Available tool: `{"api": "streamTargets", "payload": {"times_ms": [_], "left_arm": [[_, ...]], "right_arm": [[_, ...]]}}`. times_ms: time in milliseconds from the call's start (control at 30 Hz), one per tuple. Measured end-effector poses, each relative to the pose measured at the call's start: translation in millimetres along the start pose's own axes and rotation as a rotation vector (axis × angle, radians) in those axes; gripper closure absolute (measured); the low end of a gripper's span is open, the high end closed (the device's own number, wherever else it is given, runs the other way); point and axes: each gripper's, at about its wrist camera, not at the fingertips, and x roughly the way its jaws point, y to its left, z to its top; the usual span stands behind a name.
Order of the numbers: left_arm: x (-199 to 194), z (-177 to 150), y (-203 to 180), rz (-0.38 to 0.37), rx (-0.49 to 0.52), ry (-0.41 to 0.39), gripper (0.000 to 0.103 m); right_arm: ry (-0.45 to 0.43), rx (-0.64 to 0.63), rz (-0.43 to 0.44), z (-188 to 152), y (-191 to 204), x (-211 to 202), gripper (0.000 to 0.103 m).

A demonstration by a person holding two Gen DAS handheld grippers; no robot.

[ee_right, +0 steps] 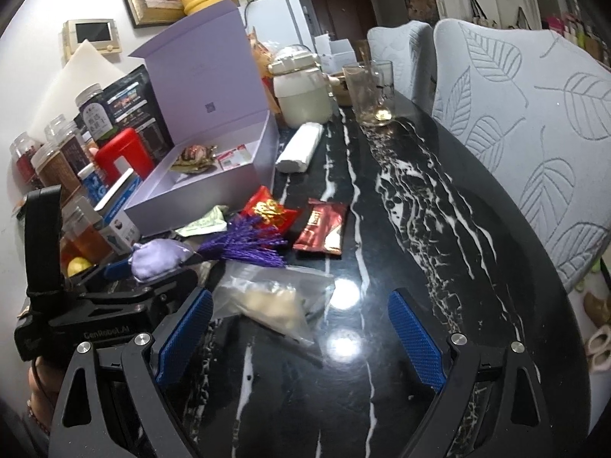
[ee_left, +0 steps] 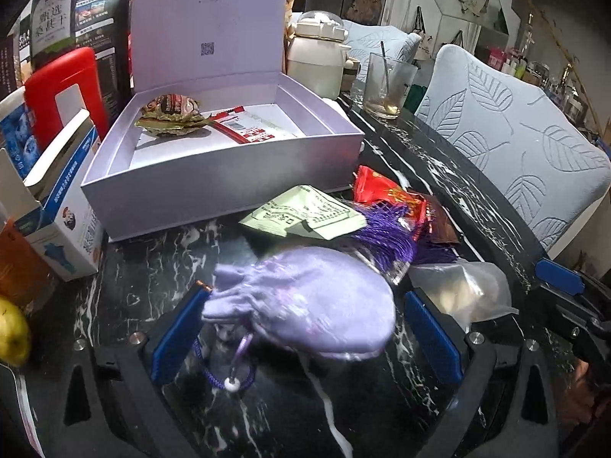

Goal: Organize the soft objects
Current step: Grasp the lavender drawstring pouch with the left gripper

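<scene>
Left tongs (ee_left: 305,328) first: the 2 blue pads stand wide apart, and the lilac pouch (ee_left: 305,301) sits right between them at lower centre of the left wrist view, blurred, so I cannot tell whether a pad touches it. Its long axis runs across the gap, gathered drawstring neck toward the left pad, round belly toward the right. It looks like soft satin, wrinkled at the neck, with a purple cord and white bead trailing below. The open lavender box (ee_left: 214,175) lies ahead, upper left, so I judge the carry goes forward and left.

Moving right: a purple tassel (ee_right: 248,244), a red foil packet (ee_right: 269,210) and a clear plastic bag (ee_right: 267,297) crowd the black marble surface (ee_right: 420,229). The right tongs (ee_right: 301,337) are spread, empty, with the clear bag just ahead.
</scene>
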Motion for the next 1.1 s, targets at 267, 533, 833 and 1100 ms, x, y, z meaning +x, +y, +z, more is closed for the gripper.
{"api": "streamTargets", "payload": {"times_ms": [267, 533, 833, 1100], "left_arm": [[3, 5, 4, -0.011, 0.004, 0.003, 0.000], [-3, 9, -8, 0.061, 0.113, -0.025, 0.026], [-21, 5, -6, 0.070, 0.081, -0.046, 0.031], [-54, 6, 2, 0.052, 0.047, -0.074, 0.032]], "right_arm": [[0.022, -0.015, -0.024, -1, -2, 6, 0.009], [0.027, -0.008, -0.033, -6, -4, 5, 0.009], [0.019, 0.019, -0.025, -9, -9, 1, 0.009], [0.023, 0.006, 0.007, -6, -1, 1, 0.009]]}}
